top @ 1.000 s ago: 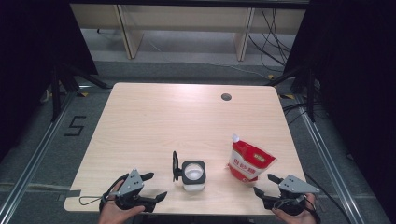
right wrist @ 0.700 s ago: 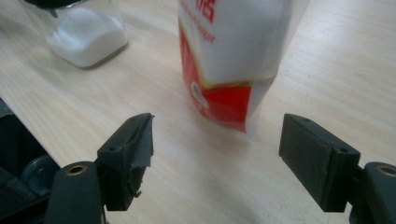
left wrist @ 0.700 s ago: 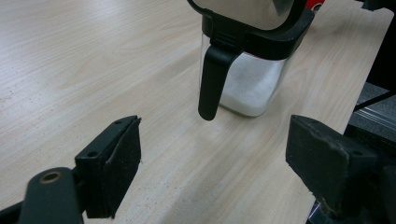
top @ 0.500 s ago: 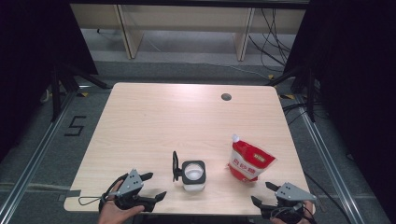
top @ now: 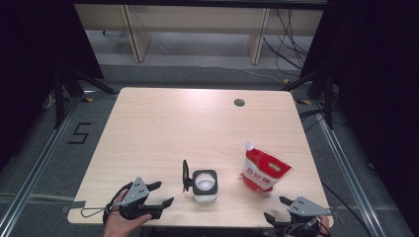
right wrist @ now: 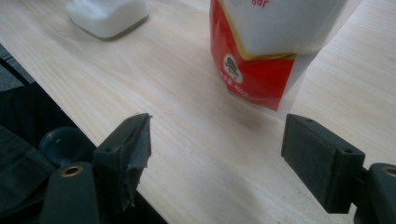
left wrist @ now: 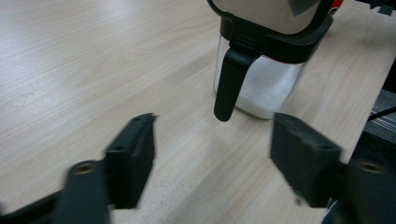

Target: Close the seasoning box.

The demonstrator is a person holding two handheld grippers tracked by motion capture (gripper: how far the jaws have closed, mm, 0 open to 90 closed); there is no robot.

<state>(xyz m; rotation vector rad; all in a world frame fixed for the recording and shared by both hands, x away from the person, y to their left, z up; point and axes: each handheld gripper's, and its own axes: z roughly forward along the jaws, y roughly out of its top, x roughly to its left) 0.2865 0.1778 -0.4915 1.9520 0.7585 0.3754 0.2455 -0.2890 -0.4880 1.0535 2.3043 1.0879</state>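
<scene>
One jar (top: 204,184) and one red bag (top: 263,170) right of it. Two claws: left claw (top: 157,194), just closing a bit, and right claw (top: 276,208) gape, holding nothing.

Light falls soft and even on my surface (top: 163,123), darkness all around; faint glare far-left in my left claw (left wrist: 212,161) view, its jaws motion-blurred.
</scene>
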